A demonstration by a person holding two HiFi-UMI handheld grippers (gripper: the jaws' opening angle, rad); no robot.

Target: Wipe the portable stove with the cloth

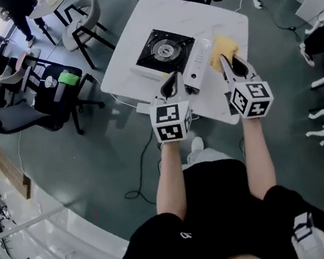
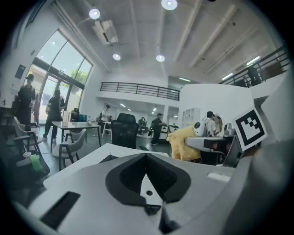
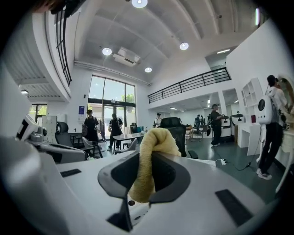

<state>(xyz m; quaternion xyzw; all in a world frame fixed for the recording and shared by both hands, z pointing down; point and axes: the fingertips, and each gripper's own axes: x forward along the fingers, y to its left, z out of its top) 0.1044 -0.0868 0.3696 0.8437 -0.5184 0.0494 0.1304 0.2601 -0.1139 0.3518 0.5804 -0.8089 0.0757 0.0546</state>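
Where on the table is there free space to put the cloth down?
The widest bare patch is the far side of the table, beyond the stove. A smaller patch lies between the stove and the table's left edge. The near edge is crowded: the right claw, holding the cloth, and the left claw are over it.

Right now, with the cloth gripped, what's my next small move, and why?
Probably carry the right tongs left onto the stove: they are shut on the yellow cloth, which is beside the stove's right edge, not on its top.
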